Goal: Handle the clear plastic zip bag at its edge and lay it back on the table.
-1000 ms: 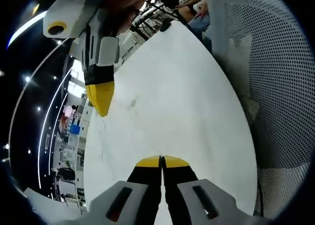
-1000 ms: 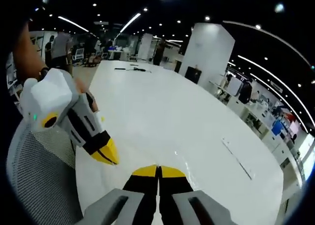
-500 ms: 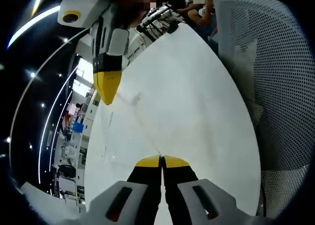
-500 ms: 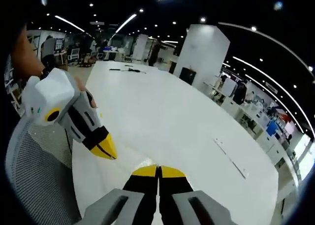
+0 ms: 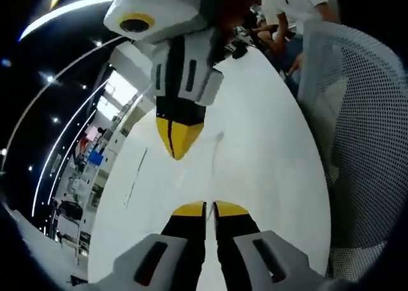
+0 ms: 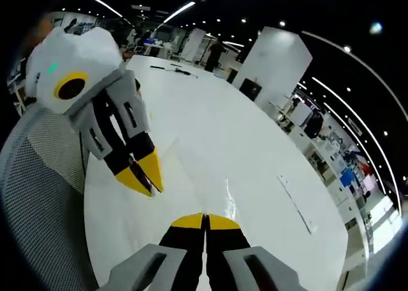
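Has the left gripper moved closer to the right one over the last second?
Yes. In the right gripper view the left gripper has closed in toward the right gripper, farther over the white table.

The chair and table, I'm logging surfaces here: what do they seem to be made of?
The chair back looks like grey perforated mesh: rows of small holes show. The table looks like smooth, glossy white laminate, perhaps: ceiling lights glint on it.

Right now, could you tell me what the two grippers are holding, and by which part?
Both the left gripper and right gripper are shut on the clear zip bag's edge.
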